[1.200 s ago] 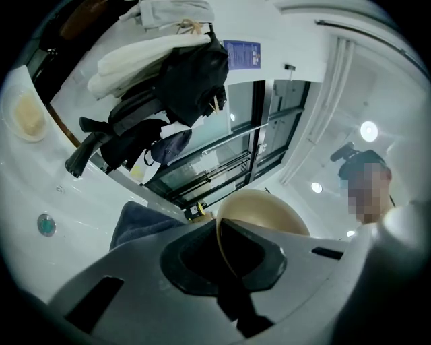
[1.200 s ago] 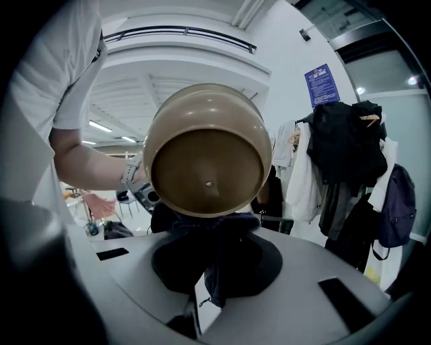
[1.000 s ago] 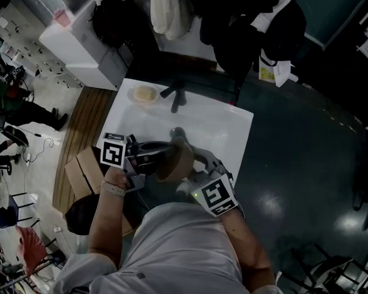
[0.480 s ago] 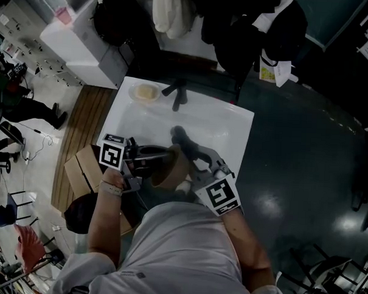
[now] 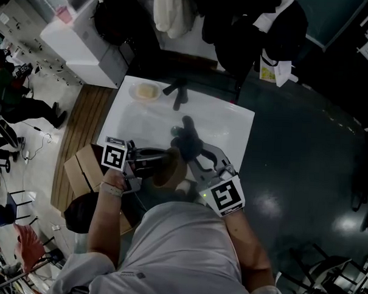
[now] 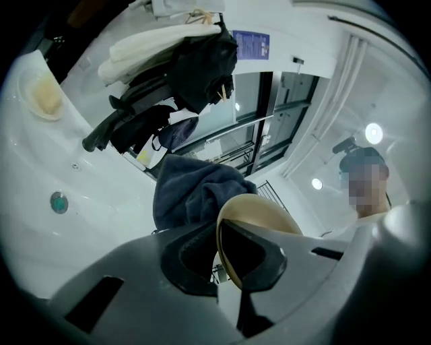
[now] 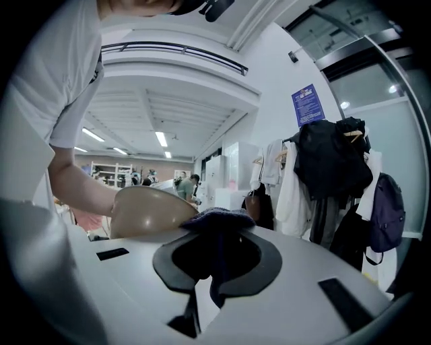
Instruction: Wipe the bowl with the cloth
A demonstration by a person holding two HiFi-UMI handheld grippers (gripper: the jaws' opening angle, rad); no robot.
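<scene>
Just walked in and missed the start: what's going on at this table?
A person works over the white table with a tool in each hand. The left tool grips the tan bowl by its rim, held on edge. The right tool pinches the dark cloth, which lies against the bowl.

Table [image 5: 150, 120] free beyond bowl [image 5: 166, 170] (dish [image 5: 144, 93] rearward).

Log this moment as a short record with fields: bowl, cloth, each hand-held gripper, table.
bowl: tan, tilted on edge
cloth: dark blue, bunched, next to the bowl
left hand-held gripper: shut on the bowl's rim
right hand-held gripper: shut on the cloth
table: white; small dish near its far left corner
</scene>
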